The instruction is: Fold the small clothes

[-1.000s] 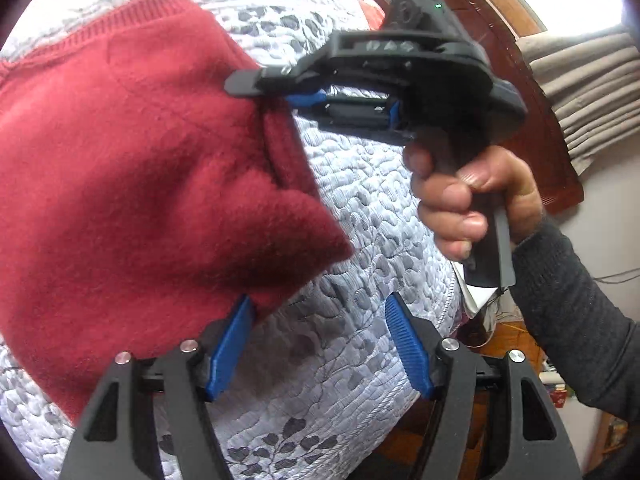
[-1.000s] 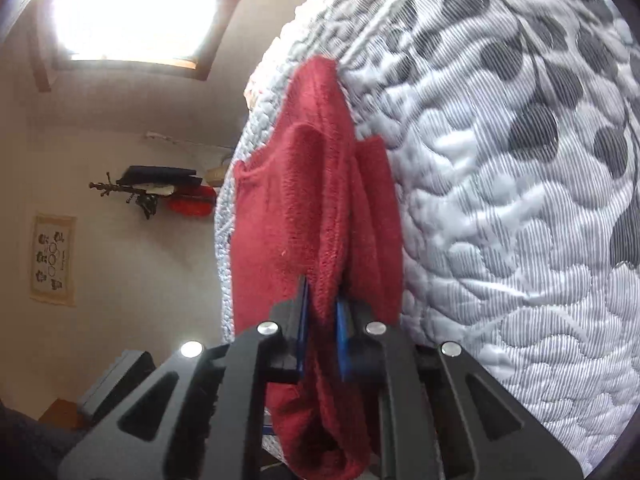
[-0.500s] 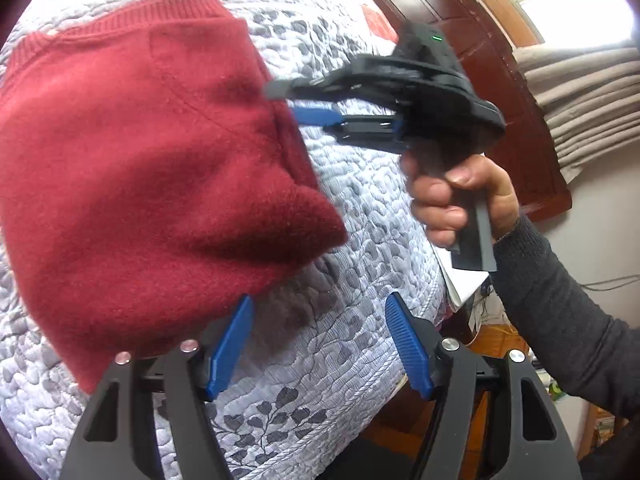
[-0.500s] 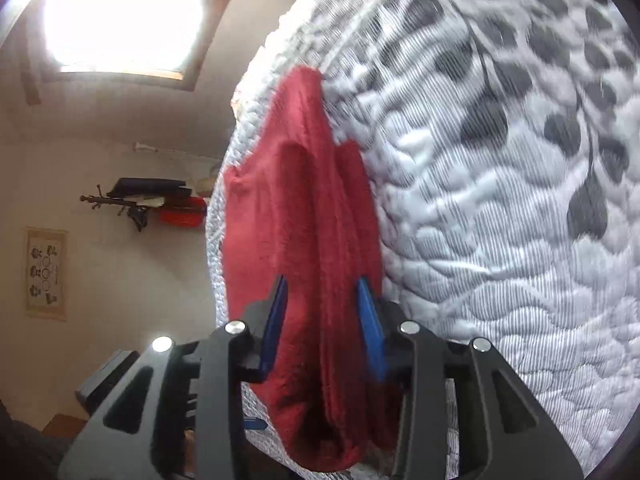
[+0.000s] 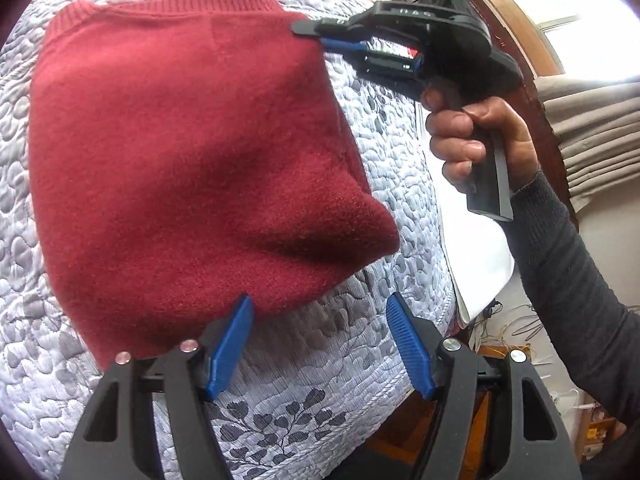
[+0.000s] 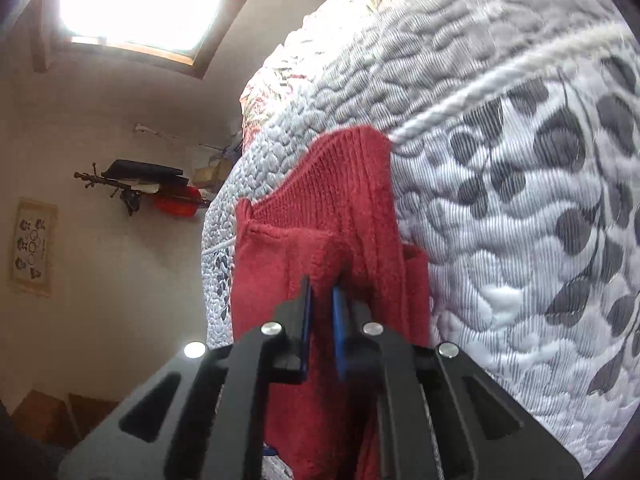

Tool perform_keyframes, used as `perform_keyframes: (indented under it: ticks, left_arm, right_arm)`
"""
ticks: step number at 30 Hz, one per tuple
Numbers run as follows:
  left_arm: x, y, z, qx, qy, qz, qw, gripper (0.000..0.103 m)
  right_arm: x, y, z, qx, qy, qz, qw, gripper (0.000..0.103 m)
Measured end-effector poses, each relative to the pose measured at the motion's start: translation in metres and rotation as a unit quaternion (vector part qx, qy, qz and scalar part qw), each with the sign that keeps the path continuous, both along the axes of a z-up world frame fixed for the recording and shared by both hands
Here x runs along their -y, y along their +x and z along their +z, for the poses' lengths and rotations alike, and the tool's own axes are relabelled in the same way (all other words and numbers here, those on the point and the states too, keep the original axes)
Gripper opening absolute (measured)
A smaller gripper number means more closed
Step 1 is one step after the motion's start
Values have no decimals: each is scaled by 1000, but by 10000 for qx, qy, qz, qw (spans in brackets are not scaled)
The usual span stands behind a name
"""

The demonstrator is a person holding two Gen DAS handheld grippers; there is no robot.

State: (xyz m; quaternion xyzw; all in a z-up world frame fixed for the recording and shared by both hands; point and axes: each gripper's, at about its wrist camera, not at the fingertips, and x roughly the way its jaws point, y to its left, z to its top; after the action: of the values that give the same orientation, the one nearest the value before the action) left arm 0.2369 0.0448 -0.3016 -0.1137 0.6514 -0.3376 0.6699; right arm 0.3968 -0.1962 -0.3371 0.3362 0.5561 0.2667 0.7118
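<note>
Garment: red knit sweater (image 5: 192,152) lay folded on the quilted bedspread (image 5: 312,412).
Your right gripper (image 6: 320,304): pads pinched narrow on a fold at the sweater's edge.
Your left gripper (image 5: 320,344): tongs stood wide, holding nothing, at the sweater's near edge.

Fuzzy knit sweater (image 5: 180,152), stitched quilt (image 5: 312,364), matt plastic tongs (image 5: 320,344).

A quilted bed cover (image 6: 520,200), white with grey leaf print, is spread over the bed. A bright window (image 6: 136,0) is set high in a pale wall (image 6: 100,140). A framed picture (image 6: 34,246) and a wall rack (image 6: 132,188) with dark and red items are hung there. Dark wood panelling (image 5: 500,12) and pleated curtains (image 5: 596,136) are seen opposite.
</note>
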Motion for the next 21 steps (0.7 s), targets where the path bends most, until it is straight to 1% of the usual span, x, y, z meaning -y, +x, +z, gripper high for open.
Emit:
perform_keyframes:
  ticks: [1, 2, 5, 6, 7, 8, 9, 10, 11, 13, 15, 16, 17, 19, 20, 21]
  left_arm:
    - [0, 1, -2, -28, 19, -2, 10000, 69]
    - [-3, 2, -6, -60, 39, -9, 10000, 69]
    - [-3, 5, -17, -167, 142, 6, 9998, 69]
    - [-4, 5, -20, -222, 167, 19, 9996, 69]
    - [-4, 5, -22, -271, 192, 29, 9994, 69]
    - [-5, 4, -22, -291, 200, 42, 9994, 69]
    - [-6, 3, -20, -281, 173, 48, 9994, 69]
    - [-7, 1, -17, -257, 151, 51, 9995, 69]
    - [-8, 0, -14, -235, 129, 44, 9996, 69]
    - [-11, -3, -8, -201, 96, 36, 9997, 69]
    - [-15, -6, -3, -192, 57, 69, 9998, 69]
    - [-18, -7, -2, -197, 39, 87, 9998, 69]
    - [-20, -9, 0, -197, 32, 104, 9997, 69]
    - [-23, -13, 2, -201, 21, 126, 9997, 69]
    - [-25, -14, 2, -210, 35, 128, 9997, 69]
    - [-26, -16, 2, -208, 68, 134, 9997, 69]
  right_arm:
    - [2, 3, 2, 43, -19, -61, 10000, 8]
    - [3, 8, -2, 2, -124, -115, 9999, 8]
    - [5, 14, -35, -367, -448, -117, 9983, 9]
    - [6, 14, -40, -401, -464, -162, 9980, 8]
    - [8, 12, -42, -407, -372, -226, 9982, 9]
    - [10, 9, -39, -426, -197, -281, 9985, 18]
    - [14, 5, -33, -405, -70, -318, 9986, 23]
    - [15, -2, -22, -303, -55, -328, 9990, 34]
    - [17, -11, -13, -228, -96, -315, 9992, 39]
    - [15, -36, 4, -207, -79, -229, 9995, 39]
    - [5, -69, 12, -290, -115, -19, 9995, 42]
    - [0, -84, 11, -365, -223, 76, 9991, 45]
    - [-5, -97, 8, -451, -423, 168, 9979, 45]
    - [-16, -116, -1, -558, -738, 278, 9953, 49]
    - [-19, -120, -7, -618, -759, 264, 9949, 48]
    - [-21, -121, -13, -704, -685, 234, 9949, 44]
